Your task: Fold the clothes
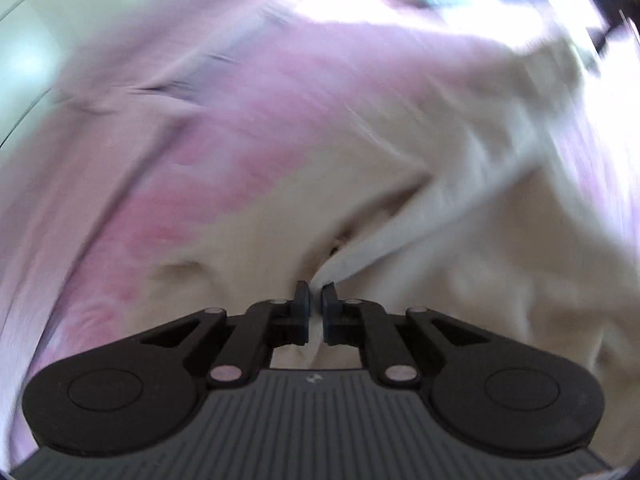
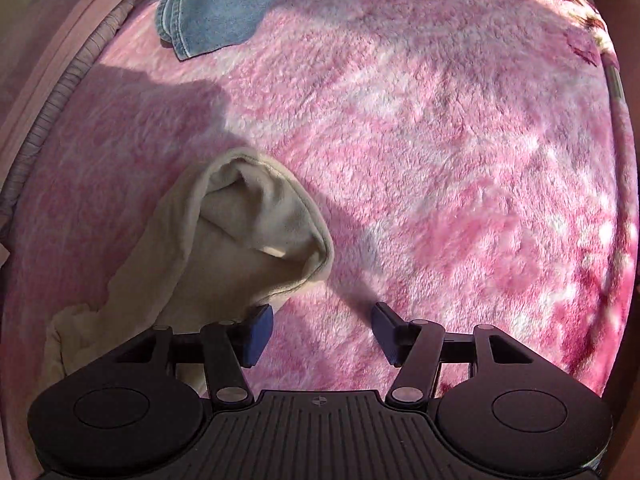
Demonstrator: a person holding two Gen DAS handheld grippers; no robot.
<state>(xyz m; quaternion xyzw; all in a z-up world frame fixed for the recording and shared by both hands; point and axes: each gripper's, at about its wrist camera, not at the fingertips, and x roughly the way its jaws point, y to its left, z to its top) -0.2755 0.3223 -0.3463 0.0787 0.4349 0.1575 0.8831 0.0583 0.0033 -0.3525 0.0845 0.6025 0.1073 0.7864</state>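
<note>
Left tongs pinch one cream garment; right tongs released (one denim piece beyond).

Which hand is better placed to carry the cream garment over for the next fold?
Left. The left gripper is pinched on the cream garment; the right gripper stands open beside it, holding nothing.
</note>
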